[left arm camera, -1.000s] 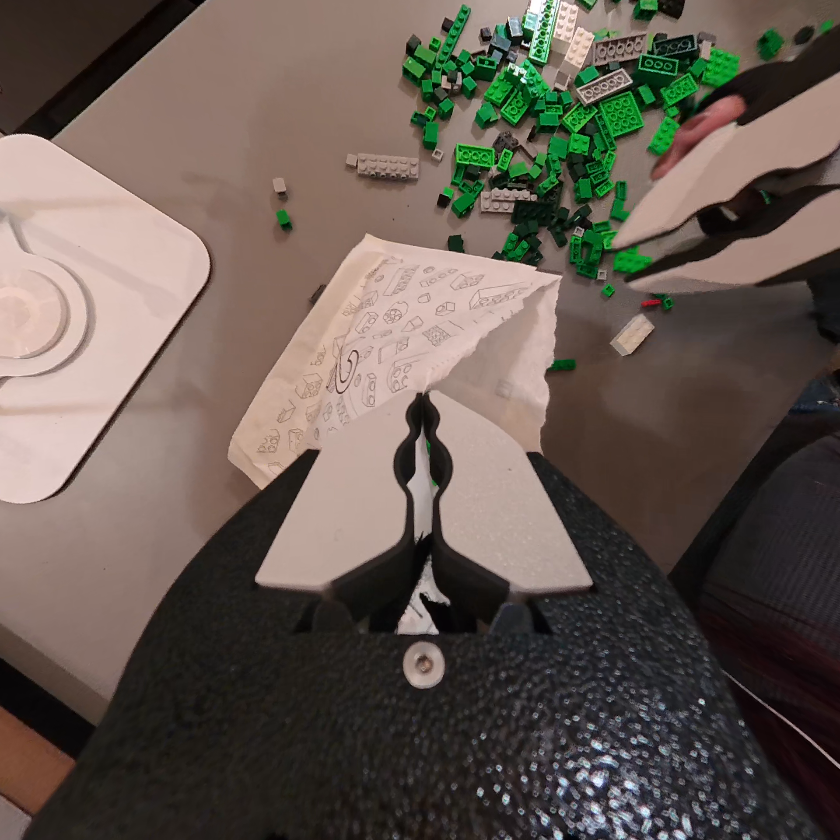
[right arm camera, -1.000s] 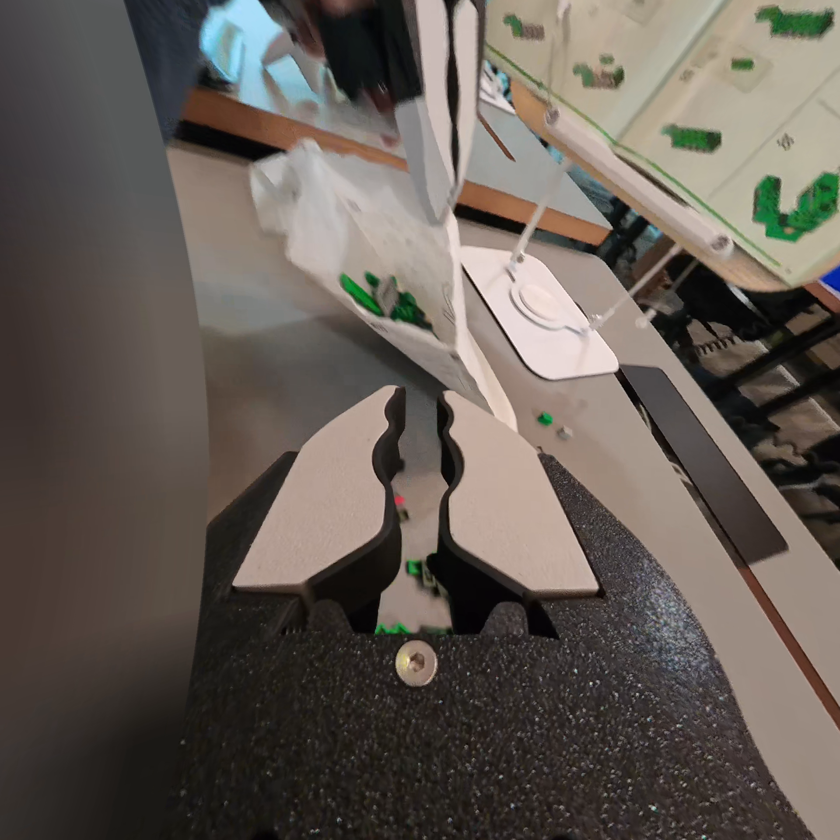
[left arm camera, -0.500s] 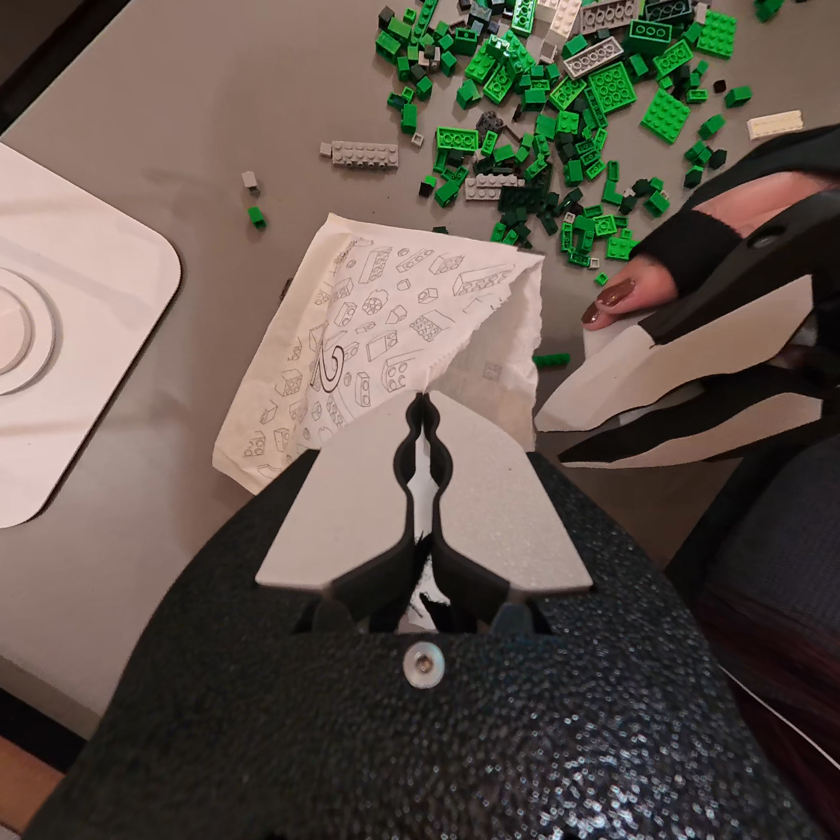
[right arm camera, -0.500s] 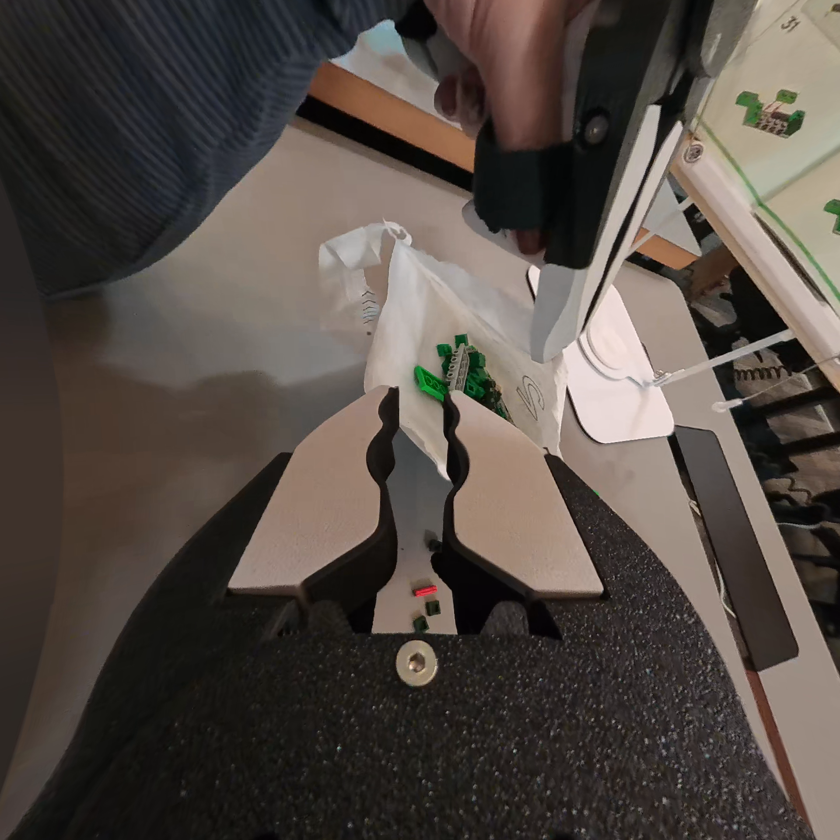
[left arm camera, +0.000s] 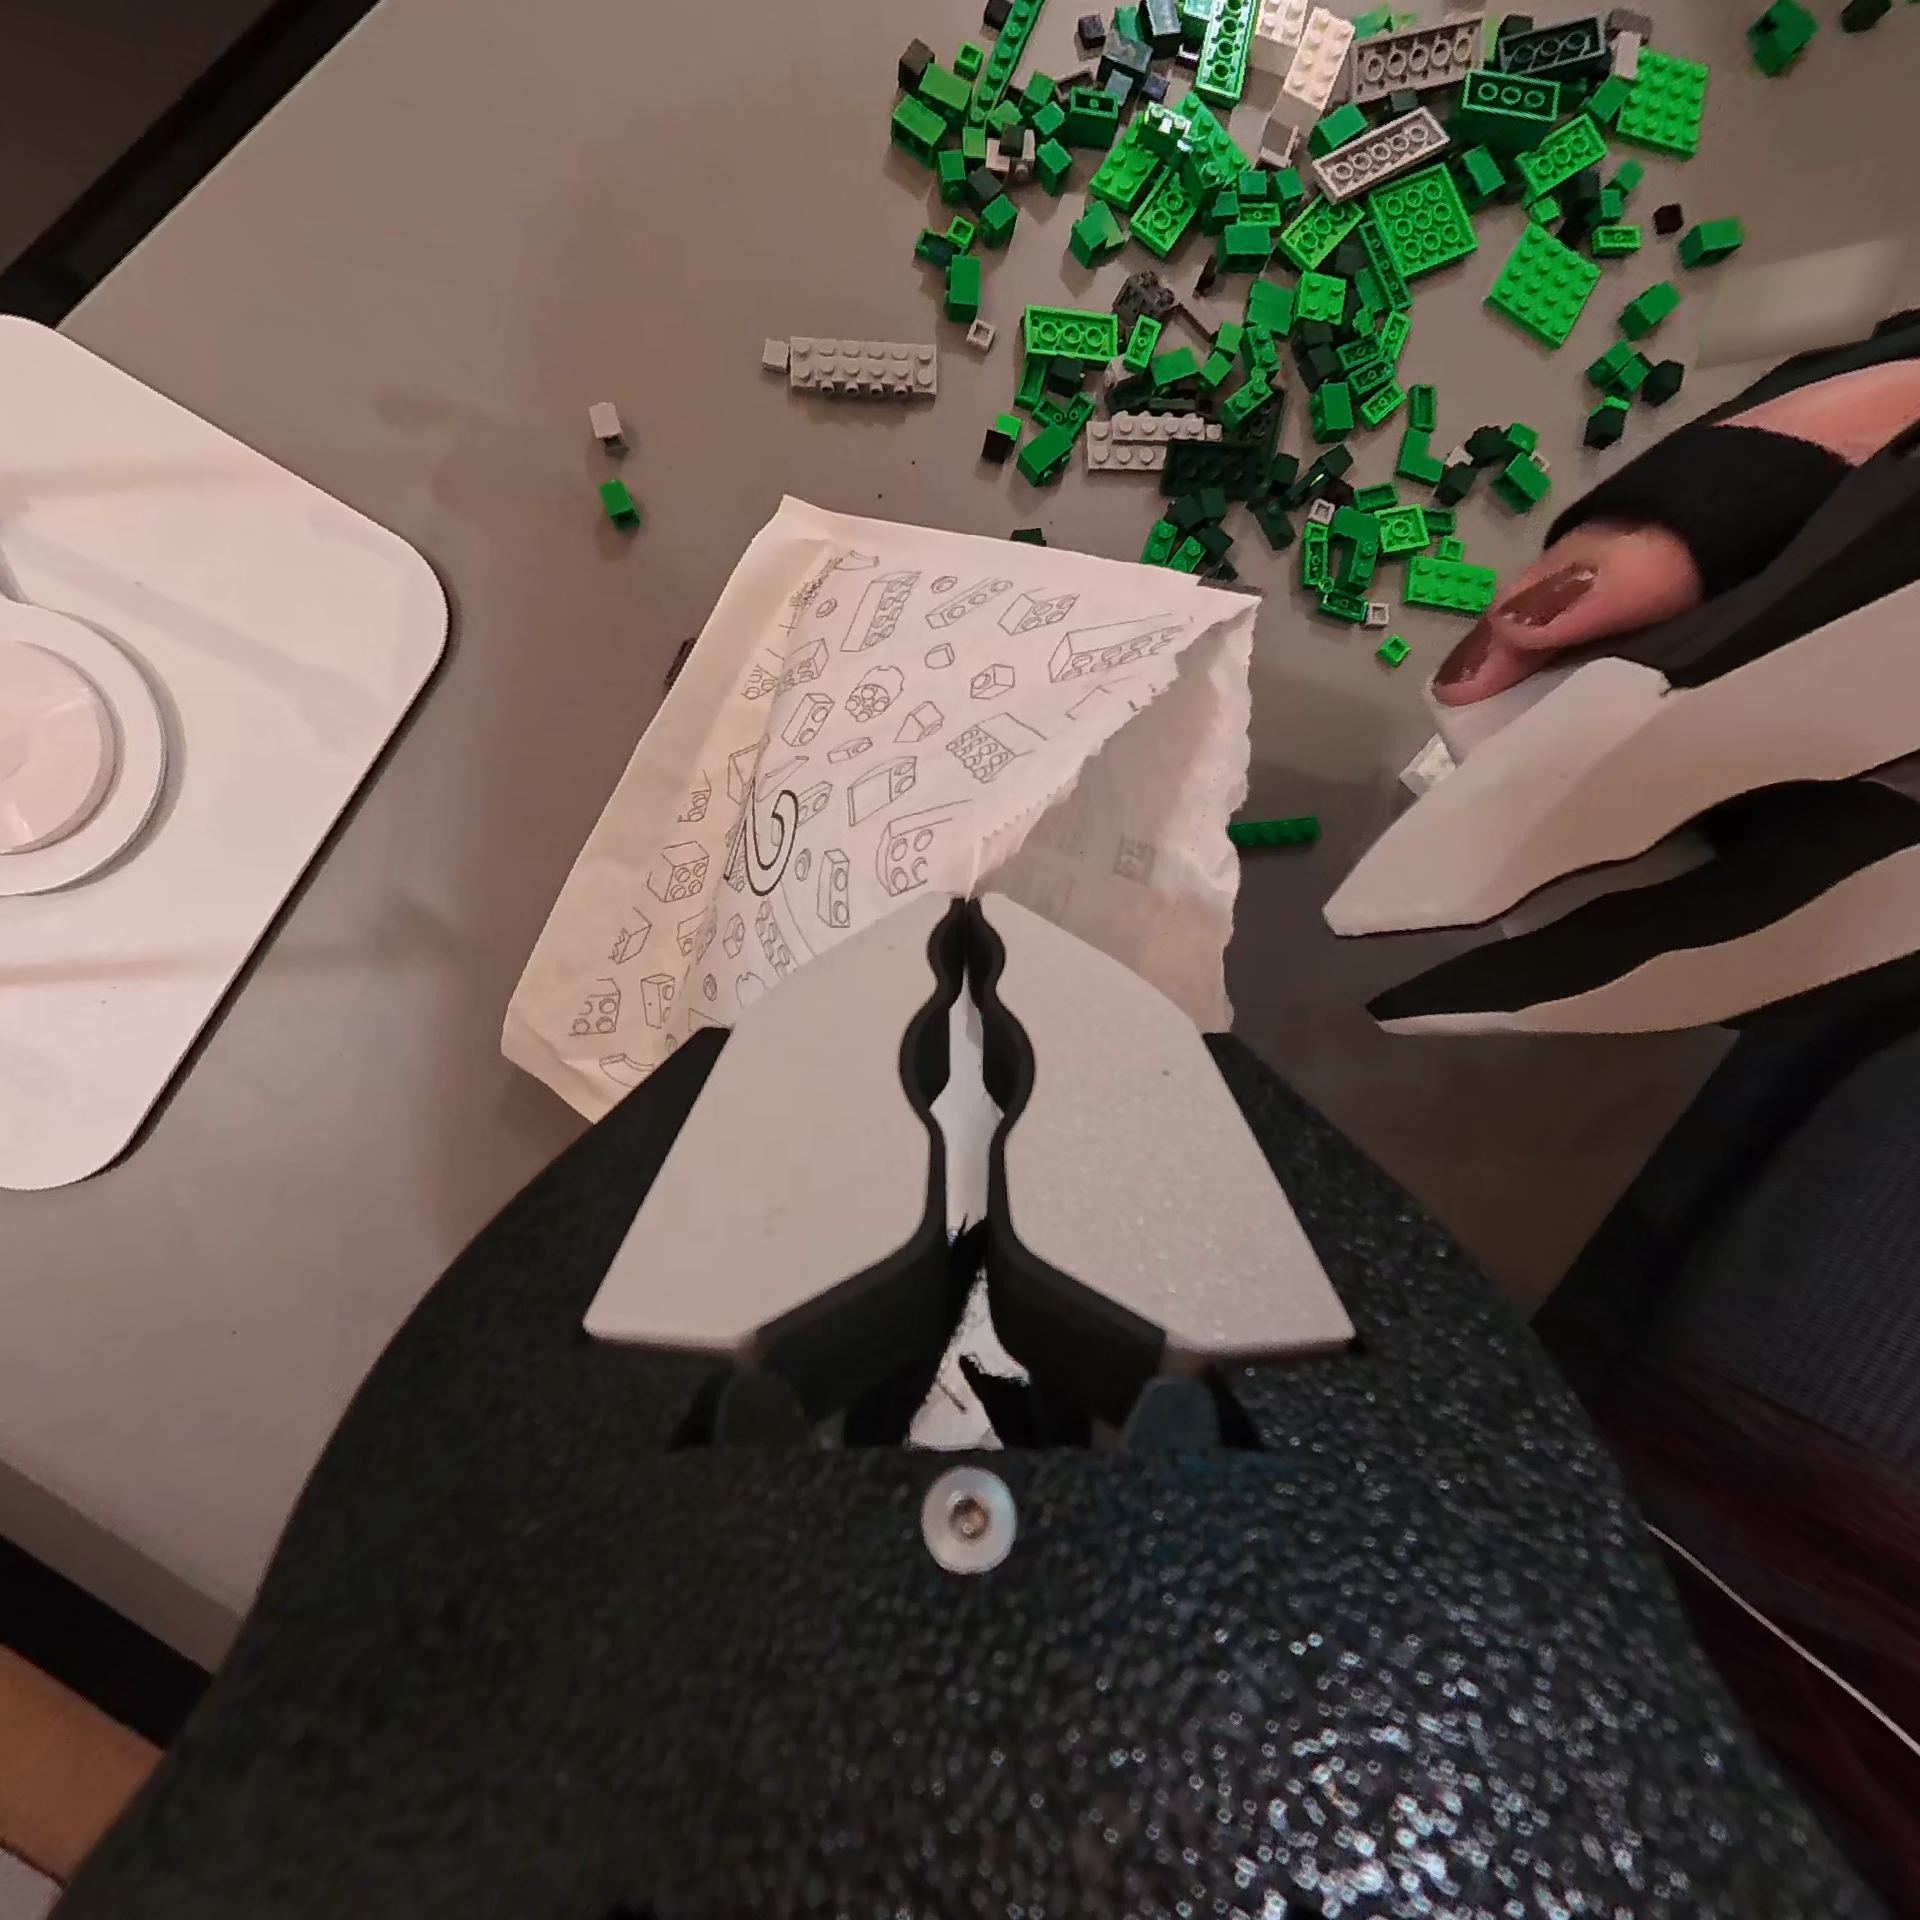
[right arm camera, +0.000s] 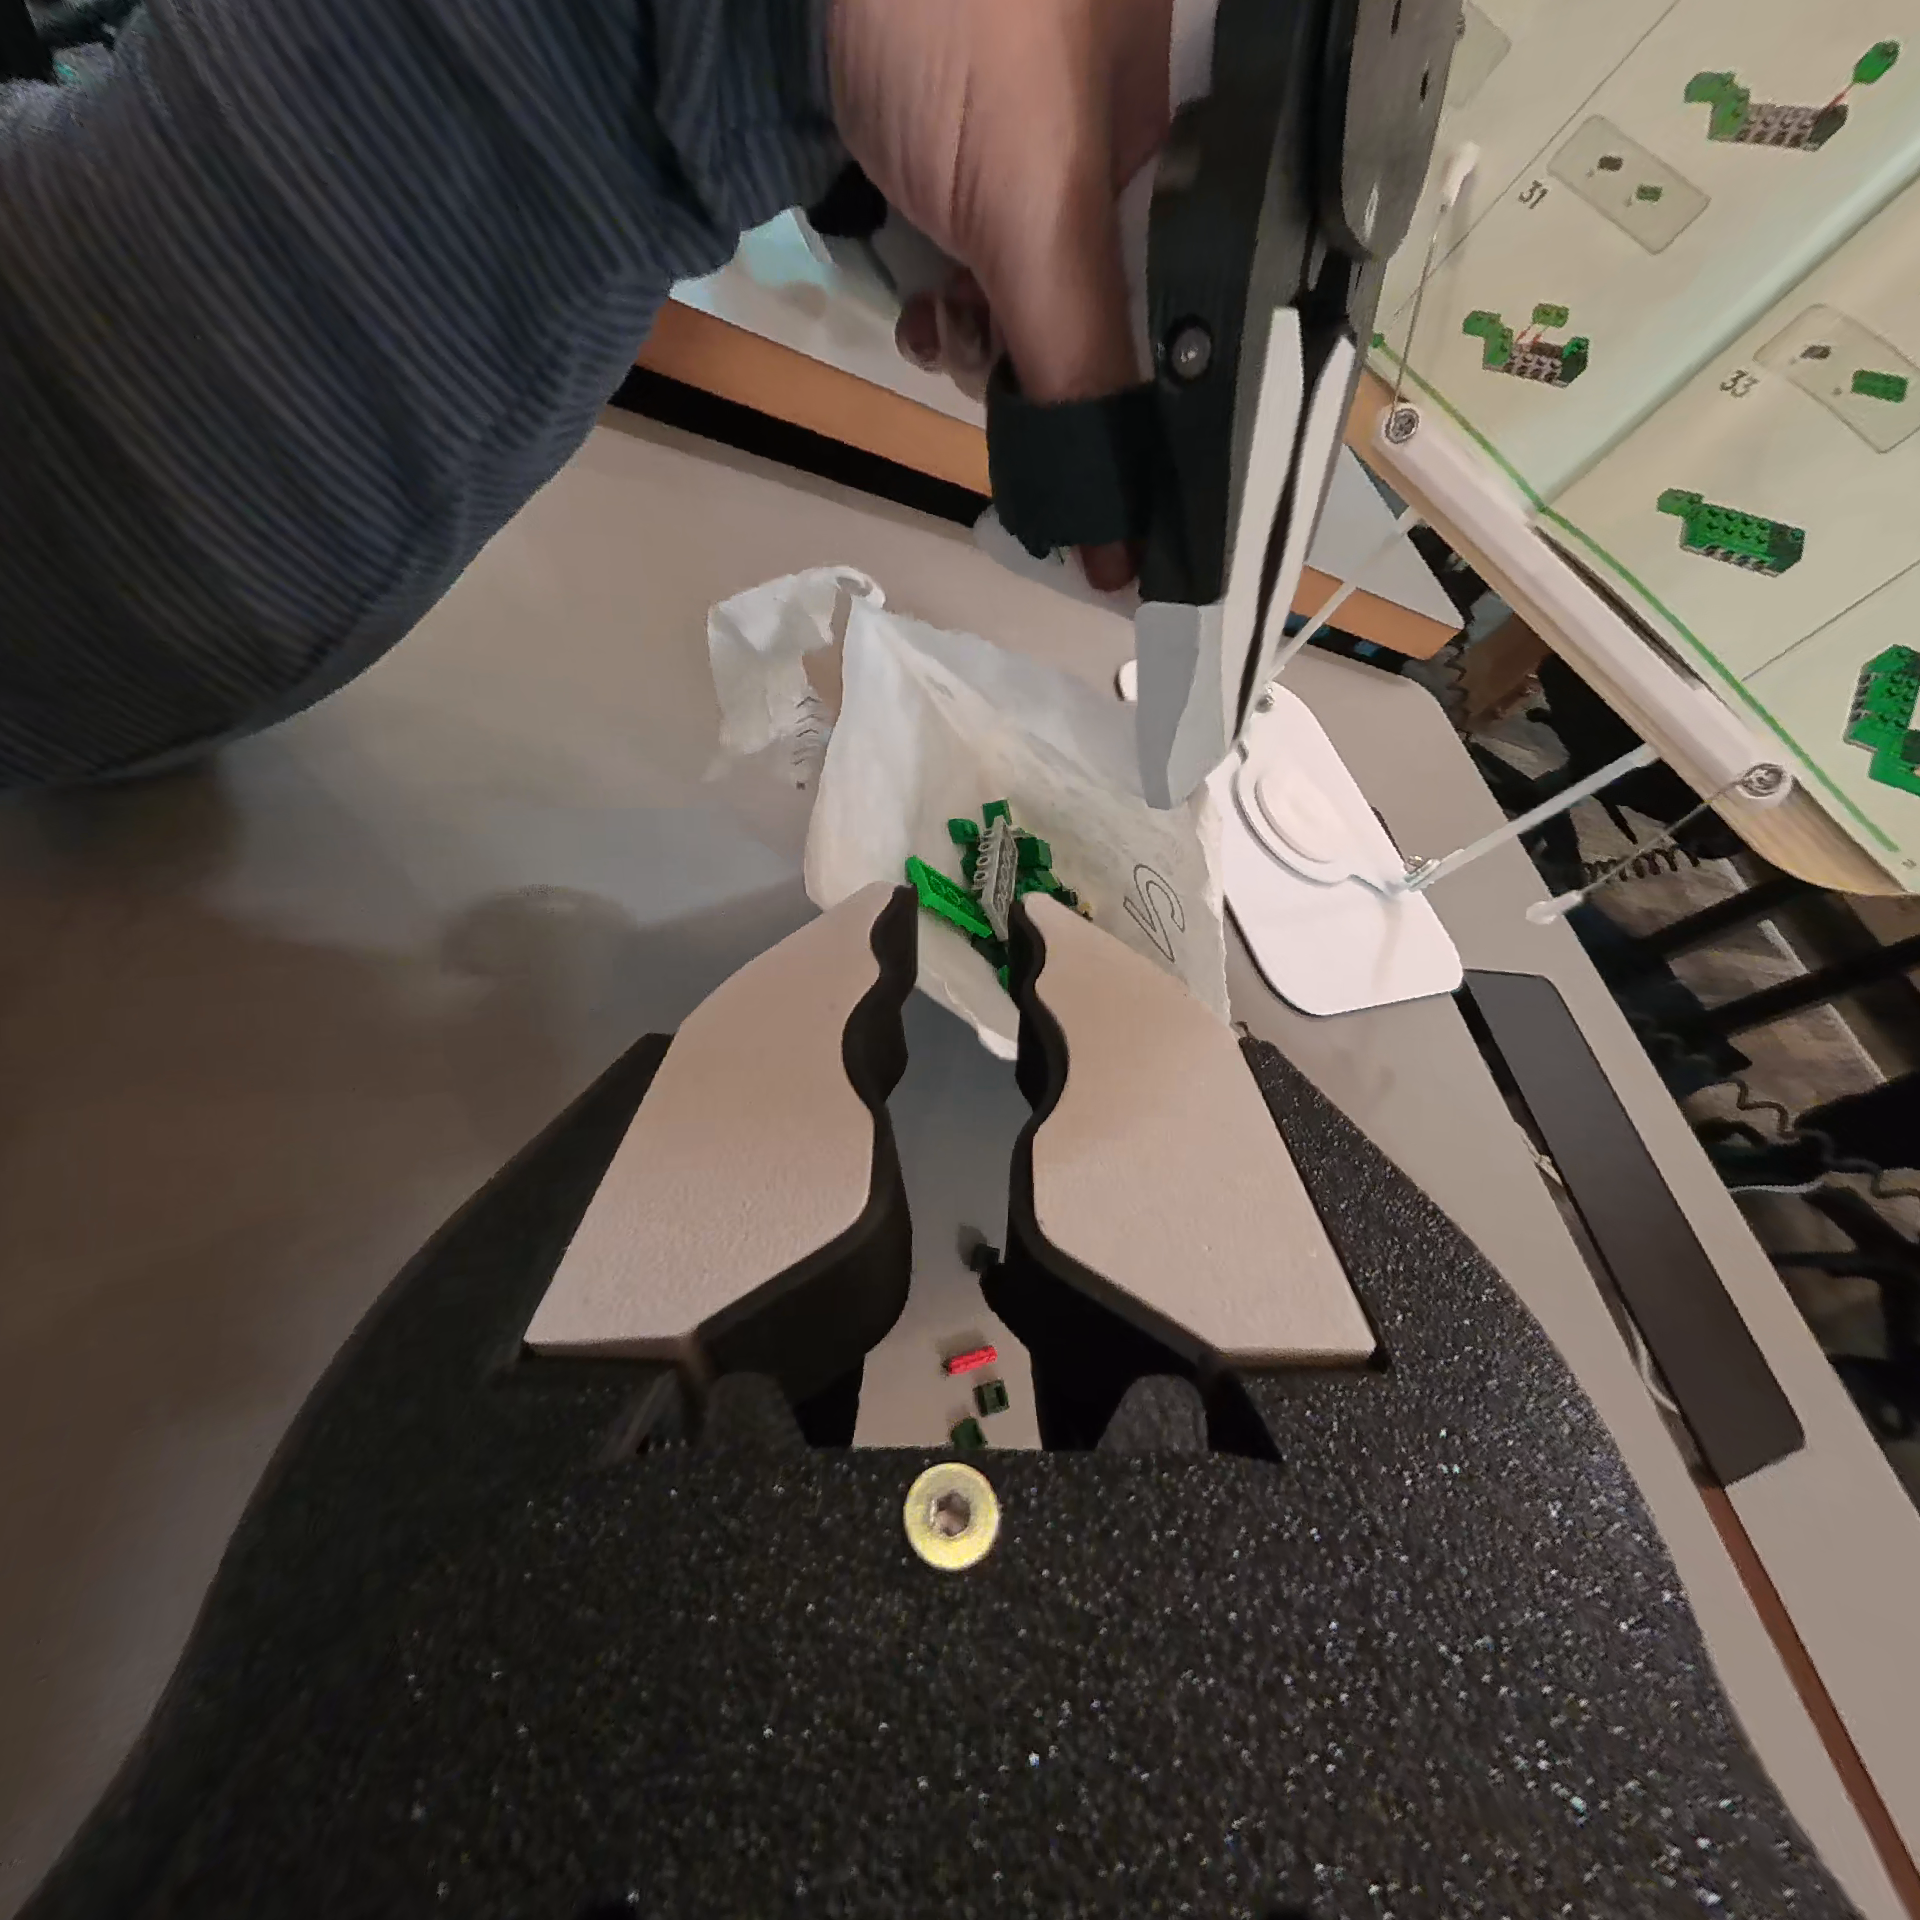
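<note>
My left gripper point(left arm camera: 966, 906) is shut on the edge of a white paper bag point(left arm camera: 914, 727) printed with brick outlines, and holds its mouth up and open to the right. In the right wrist view the left gripper point(right arm camera: 1184, 769) pinches the bag's point(right arm camera: 935, 717) upper edge from above. Several green and grey bricks point(right arm camera: 982, 873) lie inside the bag. My right gripper point(right arm camera: 963, 909) is open and empty, its tips right at the bag's mouth. It also shows in the left wrist view point(left arm camera: 1361, 966), to the right of the bag, held by a hand point(left arm camera: 1538, 623).
A spread of loose green, grey and white bricks point(left arm camera: 1299, 260) covers the far table. A white stand base point(left arm camera: 156, 727) sits at the left and carries an instruction booklet point(right arm camera: 1714, 416). A sleeve point(right arm camera: 312, 312) hangs over the table. Small bricks point(right arm camera: 971, 1361) lie under my right gripper.
My right gripper has come from the brick pile to the bag's open mouth. My left gripper has kept its hold on the bag, which has barely moved.
</note>
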`<action>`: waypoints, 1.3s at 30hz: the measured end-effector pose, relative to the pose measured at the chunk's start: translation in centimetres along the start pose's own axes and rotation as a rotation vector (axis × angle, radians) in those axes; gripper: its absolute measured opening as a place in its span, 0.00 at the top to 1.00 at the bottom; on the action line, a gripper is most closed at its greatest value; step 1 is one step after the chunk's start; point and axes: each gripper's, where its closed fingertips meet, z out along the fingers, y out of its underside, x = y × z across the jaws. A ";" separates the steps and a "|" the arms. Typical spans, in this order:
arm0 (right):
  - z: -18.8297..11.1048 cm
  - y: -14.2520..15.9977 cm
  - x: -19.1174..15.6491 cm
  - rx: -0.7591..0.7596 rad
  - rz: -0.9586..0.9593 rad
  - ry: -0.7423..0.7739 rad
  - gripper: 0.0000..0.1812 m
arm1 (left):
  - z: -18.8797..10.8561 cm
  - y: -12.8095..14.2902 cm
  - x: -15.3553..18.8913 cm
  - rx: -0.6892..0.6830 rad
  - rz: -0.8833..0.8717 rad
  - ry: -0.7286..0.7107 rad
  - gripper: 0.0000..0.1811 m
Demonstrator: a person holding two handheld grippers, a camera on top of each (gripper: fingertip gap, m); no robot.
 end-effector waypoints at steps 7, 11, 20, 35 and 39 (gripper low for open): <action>1.1 0.2 -0.9 -0.034 -0.025 -0.025 0.91 | 0.2 0.0 0.3 -0.010 0.009 0.009 1.00; 1.4 0.3 -0.8 -0.044 -0.019 -0.027 0.91 | 0.2 0.1 0.2 -0.010 0.008 0.010 1.00; -0.4 1.3 -0.1 -0.058 -0.006 0.004 0.91 | 0.0 0.1 0.0 -0.003 0.002 0.003 1.00; -11.6 16.7 4.1 -0.532 0.277 0.136 0.90 | -0.2 0.2 -0.2 0.005 0.000 0.003 1.00; -10.4 16.6 3.5 -0.504 0.275 0.102 0.90 | -0.2 0.2 -0.1 0.002 0.002 0.000 1.00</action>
